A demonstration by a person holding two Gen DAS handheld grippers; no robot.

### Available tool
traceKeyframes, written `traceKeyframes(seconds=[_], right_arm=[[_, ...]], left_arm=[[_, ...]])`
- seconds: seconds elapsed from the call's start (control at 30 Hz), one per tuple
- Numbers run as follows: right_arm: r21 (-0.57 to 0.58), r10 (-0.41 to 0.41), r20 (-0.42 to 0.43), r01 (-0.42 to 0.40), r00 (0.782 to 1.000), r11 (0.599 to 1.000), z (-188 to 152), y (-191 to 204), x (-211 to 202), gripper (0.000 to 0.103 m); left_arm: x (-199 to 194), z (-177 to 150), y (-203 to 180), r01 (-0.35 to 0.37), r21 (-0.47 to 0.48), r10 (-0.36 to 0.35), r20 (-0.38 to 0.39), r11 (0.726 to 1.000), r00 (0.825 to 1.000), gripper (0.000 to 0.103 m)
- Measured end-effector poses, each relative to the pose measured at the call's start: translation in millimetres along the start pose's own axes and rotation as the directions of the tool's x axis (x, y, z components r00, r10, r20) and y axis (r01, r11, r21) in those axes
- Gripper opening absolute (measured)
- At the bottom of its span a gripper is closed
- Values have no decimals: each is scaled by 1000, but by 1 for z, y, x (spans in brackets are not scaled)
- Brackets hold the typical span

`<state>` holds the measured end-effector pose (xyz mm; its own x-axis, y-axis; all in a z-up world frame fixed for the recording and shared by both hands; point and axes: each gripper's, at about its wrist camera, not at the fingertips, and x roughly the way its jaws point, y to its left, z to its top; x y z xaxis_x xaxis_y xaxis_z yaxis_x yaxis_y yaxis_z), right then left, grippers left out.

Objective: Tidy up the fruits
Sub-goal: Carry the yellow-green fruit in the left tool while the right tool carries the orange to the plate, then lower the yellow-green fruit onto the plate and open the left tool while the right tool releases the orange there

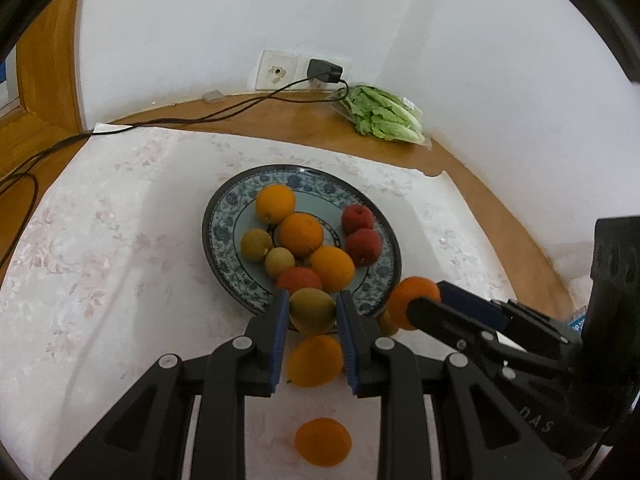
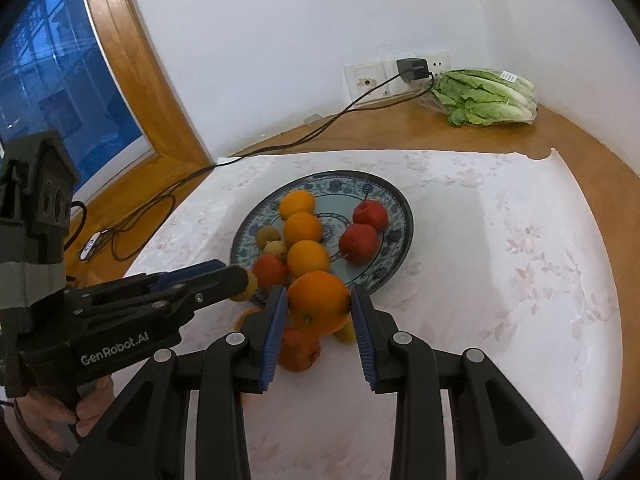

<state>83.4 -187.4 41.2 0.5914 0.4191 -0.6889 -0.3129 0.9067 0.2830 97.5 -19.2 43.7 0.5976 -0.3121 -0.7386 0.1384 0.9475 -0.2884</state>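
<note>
Left gripper clamps a yellow-green fruit, right gripper an orange, both beside the plate; round, firm, smooth-skinned, best gripped across the widest part.

On the plate: three oranges, three red apples, two yellow-green fruits. One bagged lettuce.
</note>
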Motion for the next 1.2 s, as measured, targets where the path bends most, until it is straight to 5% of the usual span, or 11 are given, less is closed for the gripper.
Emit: traceKeyframes(seconds=[1.2], right_arm=[[-43, -31, -10, 31, 999, 999, 9, -3, 35, 34]], left_arm=[[28, 2, 12, -48, -1, 48, -23, 999, 999, 25]])
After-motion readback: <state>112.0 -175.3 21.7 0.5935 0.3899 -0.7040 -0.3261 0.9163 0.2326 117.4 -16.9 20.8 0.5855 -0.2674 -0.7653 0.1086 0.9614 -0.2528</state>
